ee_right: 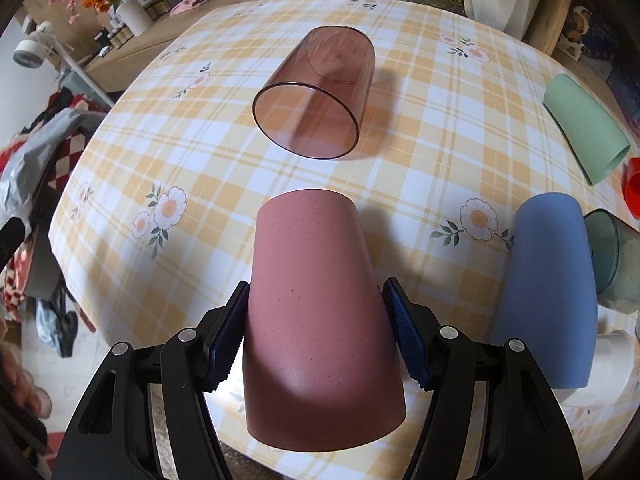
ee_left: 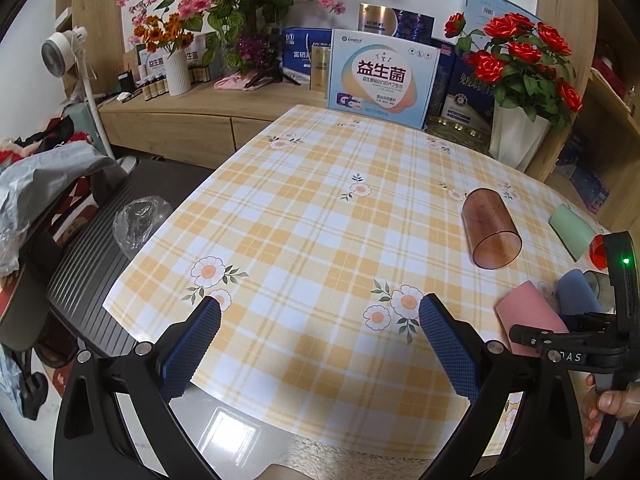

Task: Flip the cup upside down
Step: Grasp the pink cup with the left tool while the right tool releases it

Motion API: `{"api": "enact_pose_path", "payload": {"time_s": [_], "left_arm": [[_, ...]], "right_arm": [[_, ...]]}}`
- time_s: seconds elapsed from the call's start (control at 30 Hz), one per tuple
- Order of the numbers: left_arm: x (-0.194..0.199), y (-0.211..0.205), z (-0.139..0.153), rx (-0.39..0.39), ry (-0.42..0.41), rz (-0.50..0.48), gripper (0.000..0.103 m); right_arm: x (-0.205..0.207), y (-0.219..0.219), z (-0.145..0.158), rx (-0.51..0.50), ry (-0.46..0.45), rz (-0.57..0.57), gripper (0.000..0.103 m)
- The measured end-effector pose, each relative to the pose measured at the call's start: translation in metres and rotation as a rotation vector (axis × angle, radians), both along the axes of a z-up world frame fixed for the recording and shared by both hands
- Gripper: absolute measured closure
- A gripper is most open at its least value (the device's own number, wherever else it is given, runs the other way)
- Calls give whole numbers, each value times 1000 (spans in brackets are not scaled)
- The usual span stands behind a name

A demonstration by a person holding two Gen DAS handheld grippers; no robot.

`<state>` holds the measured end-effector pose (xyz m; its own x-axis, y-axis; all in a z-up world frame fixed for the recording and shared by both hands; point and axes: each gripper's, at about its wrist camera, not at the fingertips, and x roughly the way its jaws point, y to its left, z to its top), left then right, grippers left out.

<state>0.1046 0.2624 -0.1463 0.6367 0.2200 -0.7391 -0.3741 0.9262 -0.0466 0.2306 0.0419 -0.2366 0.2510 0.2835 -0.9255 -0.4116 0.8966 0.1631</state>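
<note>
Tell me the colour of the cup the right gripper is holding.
Dusty pink with fine dark speckles; the cup shows best in the right wrist view.

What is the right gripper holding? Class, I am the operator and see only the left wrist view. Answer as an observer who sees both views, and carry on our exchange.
Observer: The right gripper has the pink cup between its jaws, with the blue pads against its sides.
Operator: Which end points away from the gripper?
Observer: The narrower closed base points away. The wider end is nearest the camera.
Operator: Is there anything beside it that I miss?
Observer: A white object, perhaps a cup, shows partly from behind the blue cup, which is to the right of the pink one.
</note>
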Motion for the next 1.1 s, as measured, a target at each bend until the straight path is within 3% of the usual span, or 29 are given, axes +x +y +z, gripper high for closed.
{"api": "enact_pose_path", "payload": {"time_s": [0.17,0.3,0.47,0.7,0.9,1.1], "left_arm": [[4,-6,6,4,11,-12,6],[10,-14,12,-1,12,-30,6],[19,-30,14,-45,18,-71,6],[40,-66,4,-155,64,-141,6],[68,-98,-3,-292,103,-169,7],[106,-129,-26,-465,171,-148,17]], "right_arm": [[-2,-5,17,43,-42,3,36],[-9,-24,42,121,-116,-28,15],[-21,-66,66,195,-219,-93,15],[-33,-154,74,262,-283,-260,15],[-40,-212,67,219,-330,-385,15],[-46,-246,67,168,-403,-468,15]]}}
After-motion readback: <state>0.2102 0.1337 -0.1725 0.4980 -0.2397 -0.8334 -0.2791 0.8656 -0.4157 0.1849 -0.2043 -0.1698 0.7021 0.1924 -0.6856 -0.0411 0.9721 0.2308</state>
